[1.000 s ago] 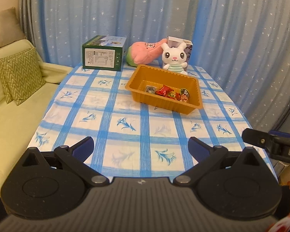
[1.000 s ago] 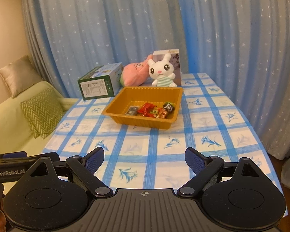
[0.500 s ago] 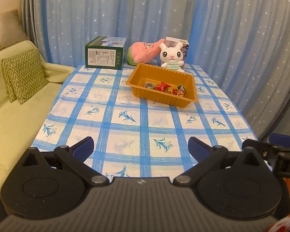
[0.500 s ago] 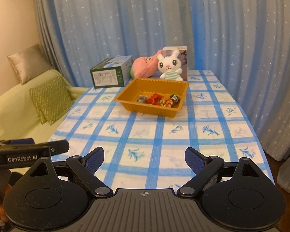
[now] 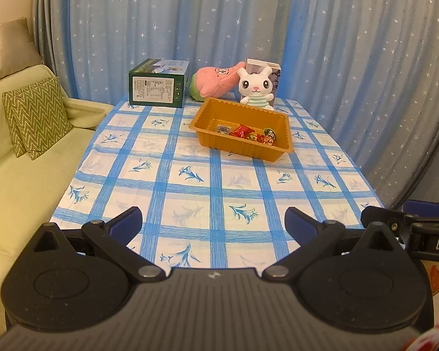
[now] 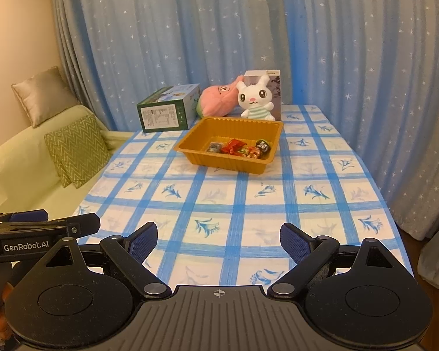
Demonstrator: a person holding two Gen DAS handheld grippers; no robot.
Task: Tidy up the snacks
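Observation:
An orange plastic tray [image 5: 210, 143] [image 6: 190, 155] stands on the far half of the table and holds several wrapped snacks [image 5: 247, 133] [image 6: 238, 147] along its near side. My left gripper [image 5: 213, 223] is open and empty, low over the near table edge, far from the tray. My right gripper [image 6: 218, 238] is open and empty too, beside the left one and just as far back. Each gripper shows at the edge of the other's view.
A green box [image 5: 158, 83] [image 6: 168, 108], a pink plush [image 5: 215, 83], a white bunny plush [image 5: 256, 86] [image 6: 256, 98] and a small carton stand behind the tray. A blue-checked cloth [image 5: 213, 181] covers the table. A sofa with cushions [image 5: 34, 117] lies left; curtains hang behind and right.
Both grippers have pulled back and up from the table, so the tray looks smaller and farther. Both stay open and empty.

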